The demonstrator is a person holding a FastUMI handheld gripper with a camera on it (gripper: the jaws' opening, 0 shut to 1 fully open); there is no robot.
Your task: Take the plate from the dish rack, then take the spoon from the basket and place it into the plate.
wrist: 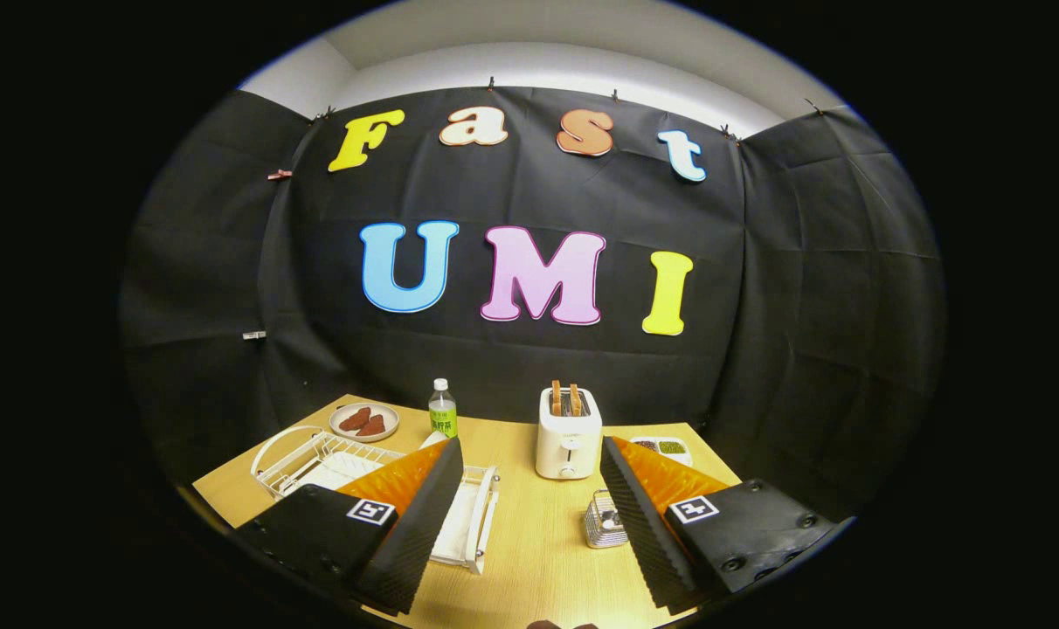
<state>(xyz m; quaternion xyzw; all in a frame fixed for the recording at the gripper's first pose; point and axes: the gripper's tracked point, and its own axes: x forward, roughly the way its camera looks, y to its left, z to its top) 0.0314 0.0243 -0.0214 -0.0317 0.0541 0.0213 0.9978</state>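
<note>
My gripper (529, 450) is open and held above the wooden table (538, 559), with nothing between its fingers. The white wire dish rack (307, 459) stands on the left of the table, and my left finger (416, 515) hides much of it. Something white and flat (327, 478) lies inside the rack; I cannot tell whether it is the plate. A small metal wire basket (604, 521) sits just inside my right finger (643, 515). What it holds is too small to make out.
A white toaster (568, 434) holding two toast slices stands straight ahead, beyond the fingertips. A green-labelled bottle (442, 409) and a grey dish with brown food (364, 421) sit behind the rack. A white tray of beans (669, 448) lies at the back right.
</note>
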